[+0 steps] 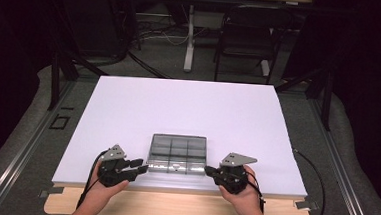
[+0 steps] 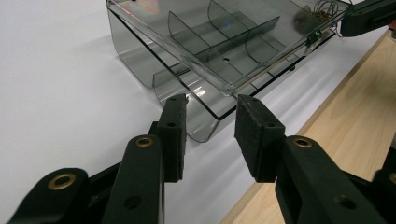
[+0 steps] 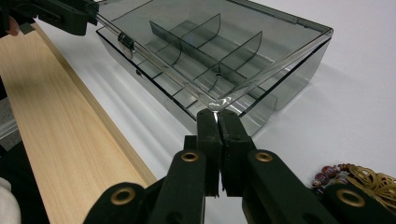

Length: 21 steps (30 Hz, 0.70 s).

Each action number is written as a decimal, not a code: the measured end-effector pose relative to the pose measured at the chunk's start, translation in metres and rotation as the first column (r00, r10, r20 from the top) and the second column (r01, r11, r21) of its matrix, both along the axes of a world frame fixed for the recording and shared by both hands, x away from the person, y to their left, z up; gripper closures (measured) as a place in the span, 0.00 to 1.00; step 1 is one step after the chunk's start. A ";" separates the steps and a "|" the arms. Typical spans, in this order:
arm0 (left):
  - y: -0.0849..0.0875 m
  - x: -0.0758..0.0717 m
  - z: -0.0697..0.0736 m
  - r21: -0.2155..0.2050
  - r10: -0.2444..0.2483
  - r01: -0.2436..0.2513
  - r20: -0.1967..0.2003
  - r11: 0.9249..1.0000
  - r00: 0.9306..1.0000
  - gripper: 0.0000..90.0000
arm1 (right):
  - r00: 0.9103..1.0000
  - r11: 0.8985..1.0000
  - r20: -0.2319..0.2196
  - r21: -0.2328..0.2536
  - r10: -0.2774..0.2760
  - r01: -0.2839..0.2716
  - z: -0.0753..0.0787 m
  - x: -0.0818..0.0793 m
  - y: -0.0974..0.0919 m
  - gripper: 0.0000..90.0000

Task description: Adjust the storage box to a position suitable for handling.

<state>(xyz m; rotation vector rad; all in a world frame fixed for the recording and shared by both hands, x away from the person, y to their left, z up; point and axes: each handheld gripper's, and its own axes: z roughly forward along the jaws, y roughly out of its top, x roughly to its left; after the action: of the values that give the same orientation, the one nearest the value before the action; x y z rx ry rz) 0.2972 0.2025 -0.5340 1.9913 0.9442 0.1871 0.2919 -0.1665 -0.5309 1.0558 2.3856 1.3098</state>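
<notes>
Fingertips of the right gripper are pressed together on the near corner of the box's clear lid, pinching its edge and holding it slightly raised off the base. The left gripper stands with jaws apart, just short of the opposite near corner of the compartment box; nothing is between its pads, which touch nothing. The box sits at the near edge of the white table, between the two grippers, its dividers visible and its compartments apparently empty. Judgement: lid opening has begun, one corner gripped and cracked open; the left side is not yet gripped, and the full swing of the lid remains. A beaded trinket lies on the table beside the right gripper, clear of the lid. The wooden table rim runs close below the box, leaving little room.
</notes>
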 end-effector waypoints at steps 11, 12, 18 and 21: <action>-0.004 -0.001 0.001 0.004 -0.017 0.017 0.010 1.000 1.000 0.73 | 1.000 1.000 -0.005 0.004 -0.001 0.001 0.000 0.001 0.000 0.98; -0.006 -0.001 0.001 -0.002 -0.015 0.015 0.007 1.000 1.000 0.73 | 1.000 1.000 -0.003 0.001 0.001 -0.001 0.000 0.001 0.000 0.98; -0.008 -0.002 0.002 0.006 -0.012 0.012 0.020 1.000 1.000 0.76 | 1.000 1.000 -0.001 0.005 -0.001 0.001 0.000 0.001 0.000 0.98; -0.009 -0.003 0.003 0.006 0.002 -0.002 0.025 1.000 1.000 0.79 | 1.000 1.000 -0.002 0.008 -0.001 0.001 0.000 0.001 0.000 0.97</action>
<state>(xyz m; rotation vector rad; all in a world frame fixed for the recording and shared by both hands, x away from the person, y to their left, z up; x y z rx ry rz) 0.2945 0.1939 -0.5311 1.9893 0.9306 0.2151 0.2925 -0.1661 -0.5306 1.0610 2.3824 1.3197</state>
